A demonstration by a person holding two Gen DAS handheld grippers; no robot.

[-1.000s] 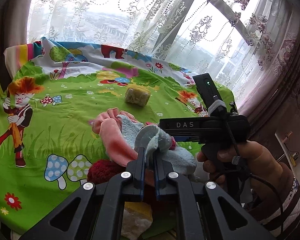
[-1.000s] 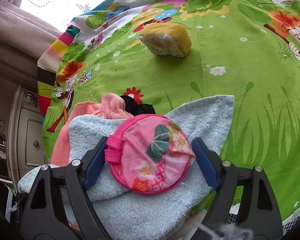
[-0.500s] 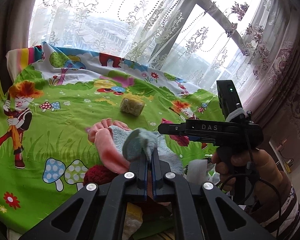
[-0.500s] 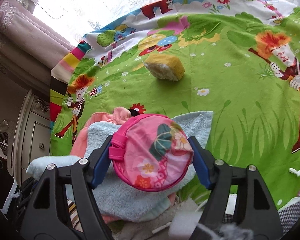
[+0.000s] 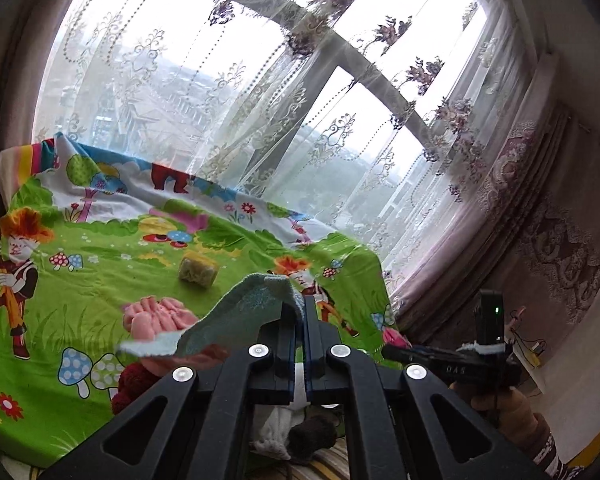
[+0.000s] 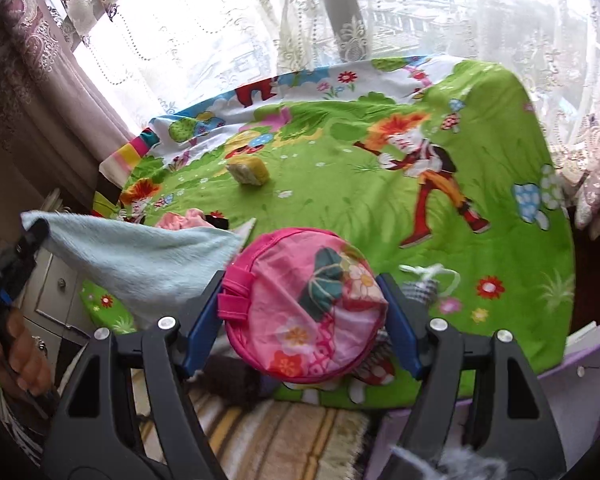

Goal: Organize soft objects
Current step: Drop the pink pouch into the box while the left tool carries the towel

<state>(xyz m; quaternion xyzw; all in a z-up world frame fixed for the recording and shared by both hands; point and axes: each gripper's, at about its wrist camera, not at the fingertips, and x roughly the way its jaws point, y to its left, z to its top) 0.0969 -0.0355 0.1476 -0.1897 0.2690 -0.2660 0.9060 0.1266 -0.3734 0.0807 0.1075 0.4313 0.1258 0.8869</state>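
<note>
The pink round pouch (image 6: pixel 306 304) sits between the two blue pads of the right gripper (image 6: pixel 304 308), which presses it from both sides and holds it clear of the green cartoon sheet (image 6: pixel 340 208). The jaws stand wide because the pouch is wide, and they have just closed a little further on it. The light blue towel (image 5: pixel 244 312) hangs by one corner from the left gripper (image 5: pixel 304 320), whose jaws are shut tight on the cloth; in the right wrist view the towel (image 6: pixel 140 264) stretches as a taut slope from that gripper down behind the pouch. Beyond them on the sheet lie a pink cloth (image 5: pixel 160 316), bunched, and a yellow sponge (image 6: pixel 250 171) well apart near the window side. A dark red woolly thing (image 5: pixel 136 380) lies at the near edge, partly hidden.

The likely trouble comes from the two lifted things sharing space. The towel's lower part seems to run under or behind the pouch, so pulling the hands apart could drag the towel against the pouch and twist it out of the pads. The pouch is thin and slack, so it may buckle and slip. The towel, held only by a corner, may sweep the pink cloth off the bed
</note>
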